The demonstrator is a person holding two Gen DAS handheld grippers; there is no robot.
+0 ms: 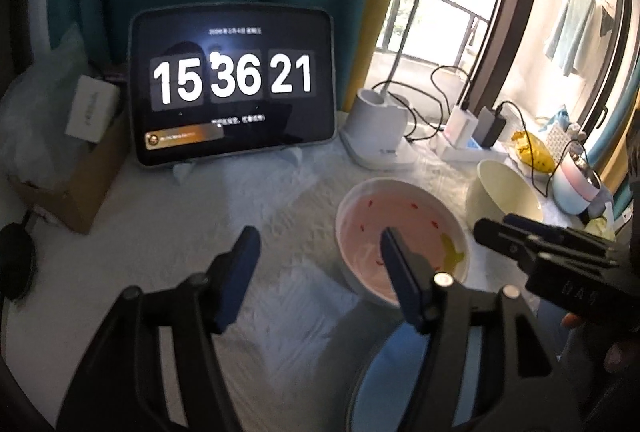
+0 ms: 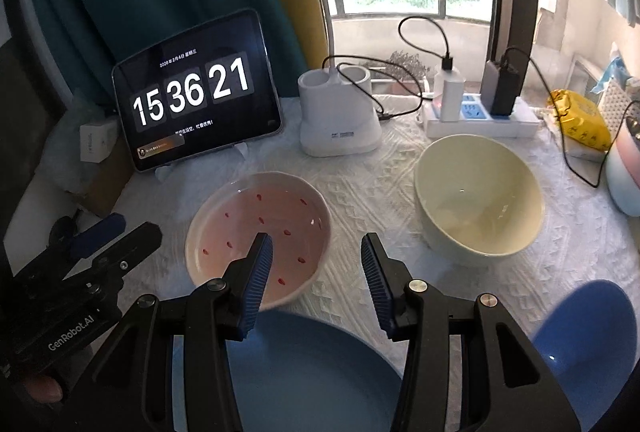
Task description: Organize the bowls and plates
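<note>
Left tool (image 1: 316, 244): low in the left view, its two blue pads apart with nothing between them. One pad sits in front of the pink bowl, the other over bare cloth.
Right tool (image 2: 316, 256): low in the right view, pads apart, nothing between them. It hangs over the blue plate's far edge.
Pink bowl (image 2: 258, 236): middle left of the right view, on the white cloth. It has small red marks inside.
Cream bowl (image 2: 478, 194): right of the pink bowl, well apart from it, tilted a bit.
Blue plate (image 2: 304, 372): bottom middle of the right view, just in front of the pink bowl.
Blue bowl (image 2: 588, 336): lower right corner of the right view, only partly seen.
Surface (image 2: 360, 200): covered in a bumpy white cloth.
Clock screen (image 1: 232, 84): upper left of the left view, standing up at the back.
White stand (image 2: 340, 112): beside the screen, with a black cord.
Power strip (image 2: 480, 120): behind the cream bowl, chargers plugged in.
</note>
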